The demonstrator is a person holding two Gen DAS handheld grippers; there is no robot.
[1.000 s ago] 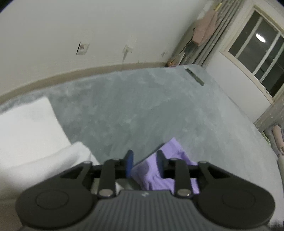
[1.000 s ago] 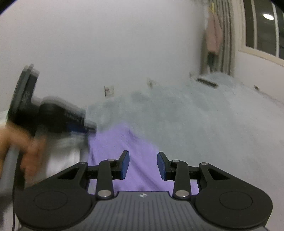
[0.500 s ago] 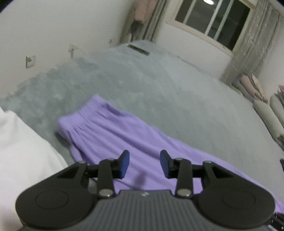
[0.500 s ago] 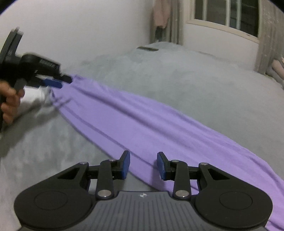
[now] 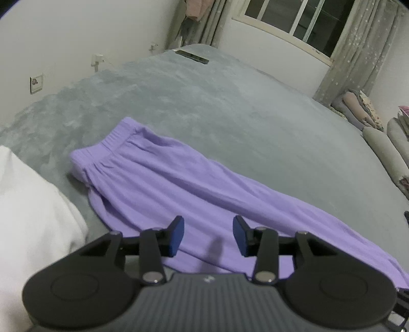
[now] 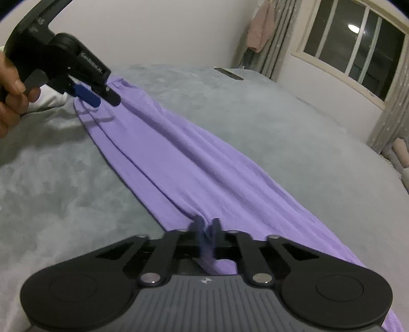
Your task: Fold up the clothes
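Purple cloth is pinched between the closed jaws of the right tool [image 6: 207, 229] while the left tool [image 5: 208, 236], jaws opening and empty, hovers over the purple trousers [image 5: 179, 186] stretched along the grey plush bed [image 5: 230, 102], so a fold toward the waistband [image 5: 107, 145] seems next, with curtained window [image 5: 288, 20] beyond.

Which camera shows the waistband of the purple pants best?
The left wrist view: the gathered waistband lies in full sight, unobstructed. In the right wrist view it sits far off, partly hidden behind the left gripper.
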